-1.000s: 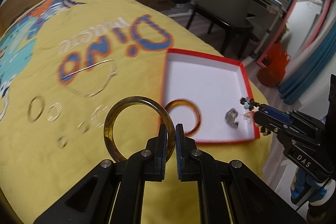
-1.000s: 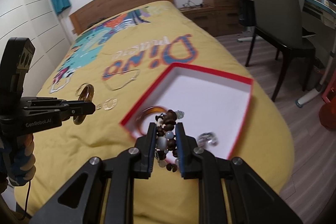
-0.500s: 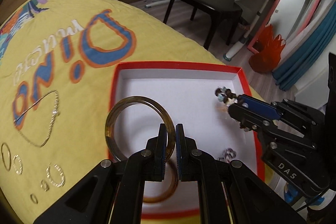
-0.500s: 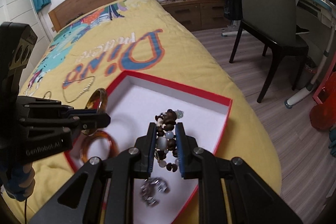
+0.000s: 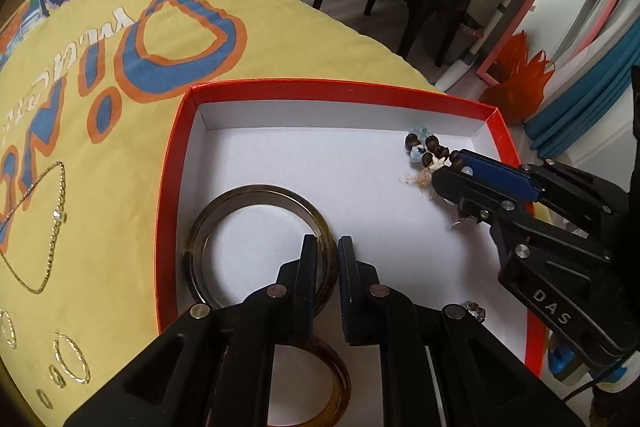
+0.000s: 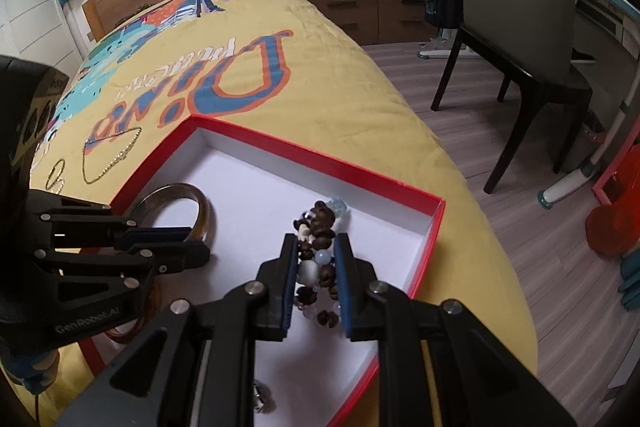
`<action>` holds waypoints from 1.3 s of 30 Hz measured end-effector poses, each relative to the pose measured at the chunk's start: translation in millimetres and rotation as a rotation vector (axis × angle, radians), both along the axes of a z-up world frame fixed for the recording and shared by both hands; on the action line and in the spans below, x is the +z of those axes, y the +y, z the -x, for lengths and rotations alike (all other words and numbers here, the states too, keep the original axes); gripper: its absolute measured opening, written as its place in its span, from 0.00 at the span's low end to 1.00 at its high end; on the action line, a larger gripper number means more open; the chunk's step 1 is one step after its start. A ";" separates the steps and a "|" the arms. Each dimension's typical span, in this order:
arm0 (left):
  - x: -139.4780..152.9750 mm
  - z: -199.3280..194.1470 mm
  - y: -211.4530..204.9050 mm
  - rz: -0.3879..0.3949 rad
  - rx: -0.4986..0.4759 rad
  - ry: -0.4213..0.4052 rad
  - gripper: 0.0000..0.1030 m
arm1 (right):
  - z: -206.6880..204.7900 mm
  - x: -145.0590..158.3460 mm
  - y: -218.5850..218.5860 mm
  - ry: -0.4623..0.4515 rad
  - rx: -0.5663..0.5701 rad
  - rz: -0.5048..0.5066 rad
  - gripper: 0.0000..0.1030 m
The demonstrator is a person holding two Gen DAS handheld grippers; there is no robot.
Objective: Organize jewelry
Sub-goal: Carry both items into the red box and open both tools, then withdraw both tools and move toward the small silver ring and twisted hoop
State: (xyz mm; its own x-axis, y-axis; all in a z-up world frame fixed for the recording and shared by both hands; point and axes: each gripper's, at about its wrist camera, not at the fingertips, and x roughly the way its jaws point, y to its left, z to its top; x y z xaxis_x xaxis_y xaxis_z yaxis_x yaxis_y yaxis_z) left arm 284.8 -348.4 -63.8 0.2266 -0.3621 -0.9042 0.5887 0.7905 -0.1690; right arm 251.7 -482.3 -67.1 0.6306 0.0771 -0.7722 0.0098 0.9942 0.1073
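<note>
Left claw [image 5: 324, 239] is pressed on the rim of a smoky bangle [image 5: 256, 189], though its jaws have just been easing apart with the rim still between them. The bangle is held low inside the red box [image 5: 340, 95], near the left wall – judged to be the point of letting it go, so that it drops flat rather than rolls. Whether it touches the white floor cannot be told.

Right claw [image 6: 316, 239] is closed on a bead bracelet [image 6: 320, 223], which is carried bunched between the pads over the box's right side, well apart from the bangle – so the two pieces are kept from tangling.

The bangle is seen as a wide, translucent grey-brown hoop with a darker edge. The bracelet is made up of dark brown, white and pale blue beads. An amber bangle [image 5: 344, 383] is already laid in the box, while a thin chain [image 5: 60, 195] is left on the yellow bedspread [image 5: 120, 167].
</note>
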 end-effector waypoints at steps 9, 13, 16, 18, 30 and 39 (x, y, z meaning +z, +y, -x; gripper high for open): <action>4.3 0.7 10.0 0.020 0.025 0.005 0.38 | -2.8 -0.7 1.7 0.004 0.009 0.015 0.18; 9.7 6.2 11.8 0.013 0.024 -0.012 0.39 | 1.1 5.2 0.7 -0.009 -0.001 0.010 0.18; 17.4 13.6 15.0 0.011 0.023 -0.040 0.39 | 9.3 15.0 -1.1 -0.025 -0.016 0.005 0.18; 23.2 19.2 18.9 0.016 0.032 -0.064 0.39 | 15.2 21.2 -2.6 -0.035 -0.026 0.000 0.18; 51.3 64.8 81.7 -0.027 0.094 -0.121 0.39 | 67.5 54.9 19.1 -0.074 -0.044 -0.062 0.18; 53.1 109.8 153.0 -0.053 0.195 -0.125 0.43 | 110.9 65.2 51.9 -0.083 -0.022 -0.095 0.18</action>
